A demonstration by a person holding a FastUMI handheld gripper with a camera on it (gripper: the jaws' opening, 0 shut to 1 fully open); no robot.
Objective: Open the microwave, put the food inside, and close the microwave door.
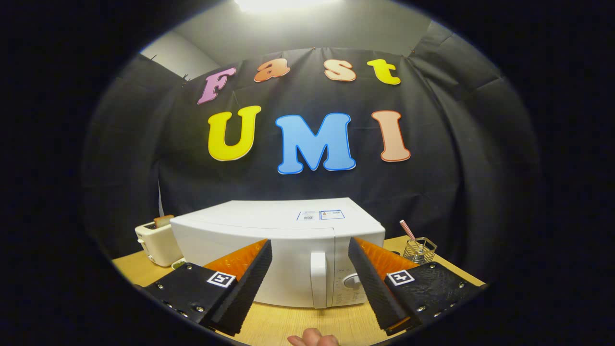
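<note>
On the bench (288,324), straight ahead of your tongs (310,252), sits the microwave (269,240). It's a white box, long axis running left-right across your view, front face pointing at you. Door is closed. The vertical handle (318,278) sits right of the door's middle, upright, and lines up almost dead centre between your two fingers. The control panel with a round dial (353,281) is just right of the handle, partly hidden behind the right finger. A sticker label (321,215) lies flat on the microwave's top.

Your tongs are wide open, nothing between the fingers (252,274), no contact with the microwave. Fingertips are short of the door, one either side of the handle. Each finger carries a square marker tag (221,278).

Left of the microwave, just beside it, stands a cream toaster (156,242) with a slice of something poking out of the top. A small dish (178,263) sits at the toaster's foot, mostly hidden by the left finger; can't tell what's in it.

Right of the microwave, near the bench's back corner, is a wire holder (419,250) with a checked straw (408,230) leaning out to the left.

Fingertips of a hand (313,339) show on the near side of the bench, below the gap between the fingers.
</note>
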